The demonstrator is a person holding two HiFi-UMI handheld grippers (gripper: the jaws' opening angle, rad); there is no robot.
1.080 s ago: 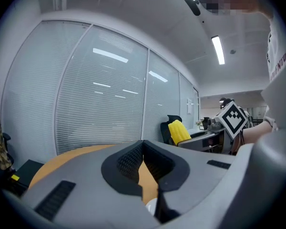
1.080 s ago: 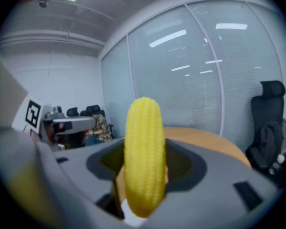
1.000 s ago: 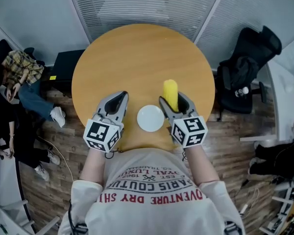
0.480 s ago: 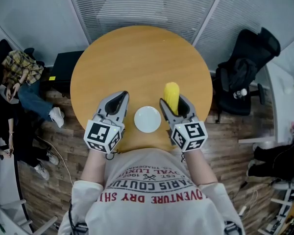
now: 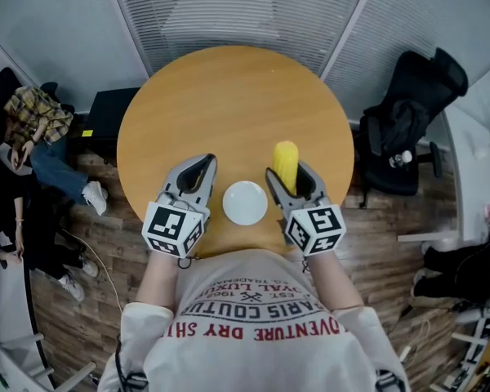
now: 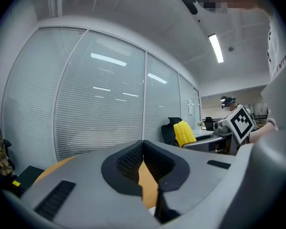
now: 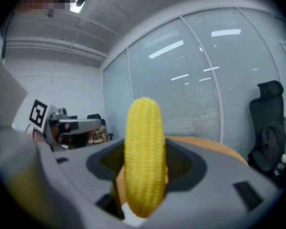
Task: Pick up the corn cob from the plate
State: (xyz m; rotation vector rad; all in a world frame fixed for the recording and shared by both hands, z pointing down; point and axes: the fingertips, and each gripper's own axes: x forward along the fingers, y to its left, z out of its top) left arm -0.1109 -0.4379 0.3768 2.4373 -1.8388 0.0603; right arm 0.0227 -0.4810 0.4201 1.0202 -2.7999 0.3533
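A yellow corn cob (image 5: 285, 162) sticks forward out of my right gripper (image 5: 288, 176), which is shut on it above the round wooden table (image 5: 229, 104). In the right gripper view the corn cob (image 7: 144, 161) stands upright between the grey jaws. A small white plate (image 5: 245, 202) lies bare on the table between the two grippers. My left gripper (image 5: 198, 171) hovers left of the plate, its jaws closed together with nothing held; the left gripper view shows its fingertips (image 6: 144, 162) meeting, and the corn cob (image 6: 184, 132) at the right.
A black office chair (image 5: 408, 121) stands right of the table. A black box (image 5: 106, 113) sits on the floor at the left, beside a seated person (image 5: 33, 137). Glass walls with blinds close the far side.
Both grippers have stayed almost still; the corn remains held in the right one. The view has shifted slightly, nothing else moved.
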